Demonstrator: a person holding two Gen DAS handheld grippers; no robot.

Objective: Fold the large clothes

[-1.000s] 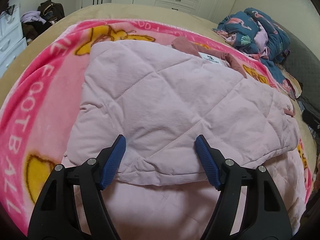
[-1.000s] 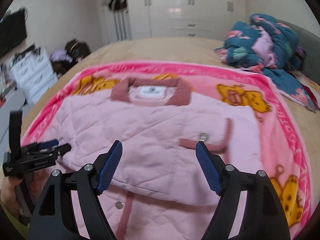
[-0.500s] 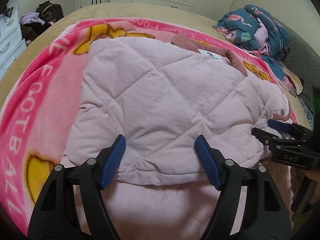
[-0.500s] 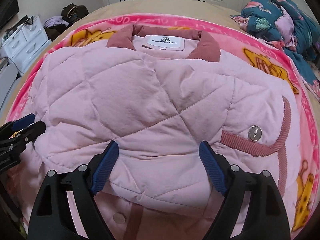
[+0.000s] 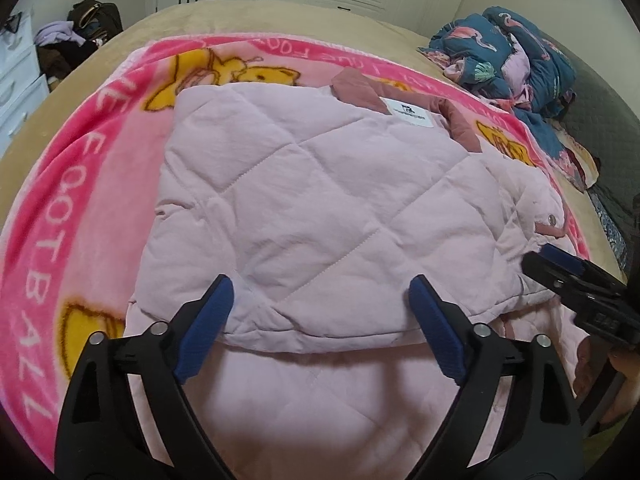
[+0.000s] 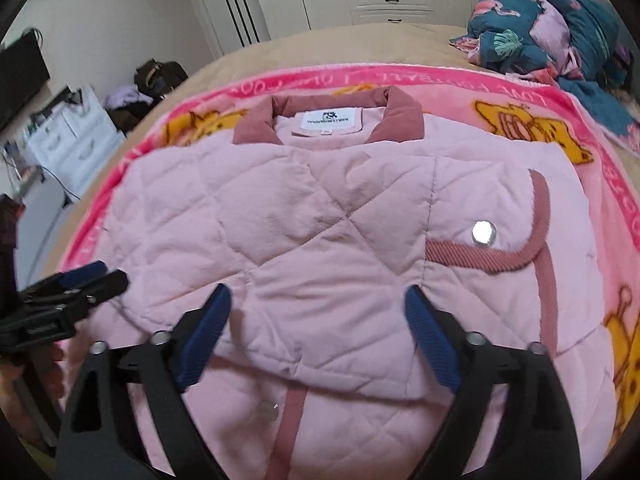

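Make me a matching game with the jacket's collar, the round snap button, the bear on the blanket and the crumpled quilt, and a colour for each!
Things:
1. collar
2. snap button
3. bear
4. crumpled quilt

Colours:
A. yellow
B. dark teal with pink
C. shiny silver
D. dusty rose

Pairs: 1-D, 2-C, 3-A, 4-B
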